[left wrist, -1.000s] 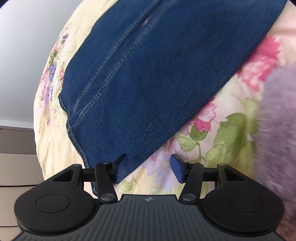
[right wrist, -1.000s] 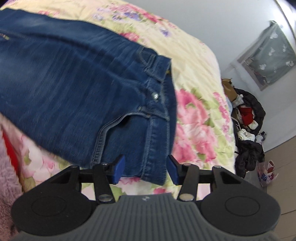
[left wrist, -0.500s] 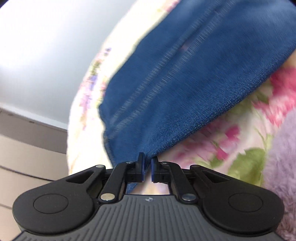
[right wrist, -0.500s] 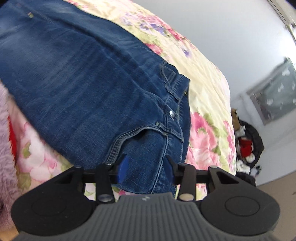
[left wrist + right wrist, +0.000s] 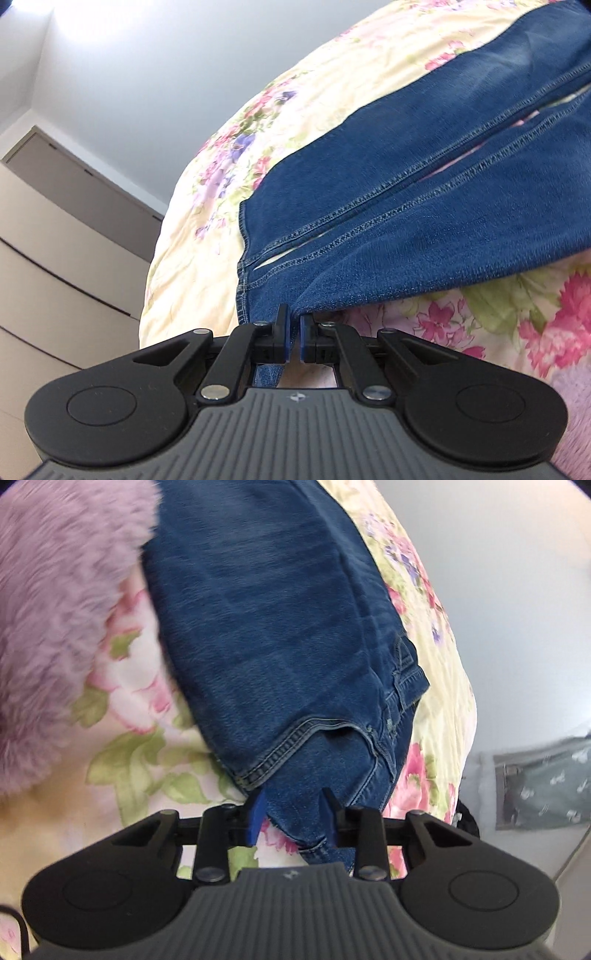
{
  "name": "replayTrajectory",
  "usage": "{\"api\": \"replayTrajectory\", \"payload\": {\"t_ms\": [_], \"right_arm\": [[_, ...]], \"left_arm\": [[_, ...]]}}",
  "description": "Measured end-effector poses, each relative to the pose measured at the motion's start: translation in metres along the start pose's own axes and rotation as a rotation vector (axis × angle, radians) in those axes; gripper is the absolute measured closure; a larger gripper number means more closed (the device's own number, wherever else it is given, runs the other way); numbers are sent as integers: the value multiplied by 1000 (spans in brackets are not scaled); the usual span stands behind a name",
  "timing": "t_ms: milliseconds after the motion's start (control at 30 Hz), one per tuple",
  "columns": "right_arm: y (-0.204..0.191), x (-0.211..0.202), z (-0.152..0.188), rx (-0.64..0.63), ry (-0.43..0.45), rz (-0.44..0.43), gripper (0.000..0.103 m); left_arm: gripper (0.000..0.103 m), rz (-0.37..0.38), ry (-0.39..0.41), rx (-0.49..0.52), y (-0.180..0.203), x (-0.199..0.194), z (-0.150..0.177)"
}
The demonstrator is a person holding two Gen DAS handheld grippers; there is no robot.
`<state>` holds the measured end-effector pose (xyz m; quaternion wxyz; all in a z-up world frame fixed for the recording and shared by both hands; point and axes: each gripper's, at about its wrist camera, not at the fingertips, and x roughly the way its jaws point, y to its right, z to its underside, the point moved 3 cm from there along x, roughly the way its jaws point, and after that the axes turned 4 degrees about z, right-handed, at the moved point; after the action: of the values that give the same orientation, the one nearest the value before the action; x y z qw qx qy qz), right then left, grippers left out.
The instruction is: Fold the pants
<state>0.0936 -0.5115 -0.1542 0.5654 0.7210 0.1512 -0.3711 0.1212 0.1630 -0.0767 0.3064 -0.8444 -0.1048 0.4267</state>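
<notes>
The left gripper (image 5: 293, 334) has just pinched shut on the hem of the jeans (image 5: 424, 206) lying on the flowery bed (image 5: 207, 221), while the right gripper (image 5: 291, 818) has slid, jaws wide, around what looks like the waistband corner, with open bed beyond for folding.

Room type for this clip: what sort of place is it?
Most likely a home bedroom. Blue jeans lie on a floral bedspread, wardrobe-like cabinet doors stand beside the bed, and a dark pile, perhaps clothes, lies on the floor.
</notes>
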Motion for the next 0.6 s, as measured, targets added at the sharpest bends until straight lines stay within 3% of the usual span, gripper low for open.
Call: {"api": "replayTrajectory", "payload": {"t_ms": [67,167,400,500,533,600], "right_arm": [[-8,-2,3,-16,13,-24,73],[-24,-1,5,-70,38,32,73],[-43,26,1,-57,41,113,75],[-39,28,-1,-30,33,157,85],[-35,26,-3,-6,36,170,93],[-21,17,-5,68,52,202,97]], "left_arm": [[99,-4,-1,-9,0,-2,1],[99,-3,-15,-27,-1,-1,3],[98,-1,-37,-105,0,3,4],[98,5,-29,-146,-6,3,4],[98,7,-26,-154,-7,3,4],[98,13,-17,-172,-10,0,4]]}}
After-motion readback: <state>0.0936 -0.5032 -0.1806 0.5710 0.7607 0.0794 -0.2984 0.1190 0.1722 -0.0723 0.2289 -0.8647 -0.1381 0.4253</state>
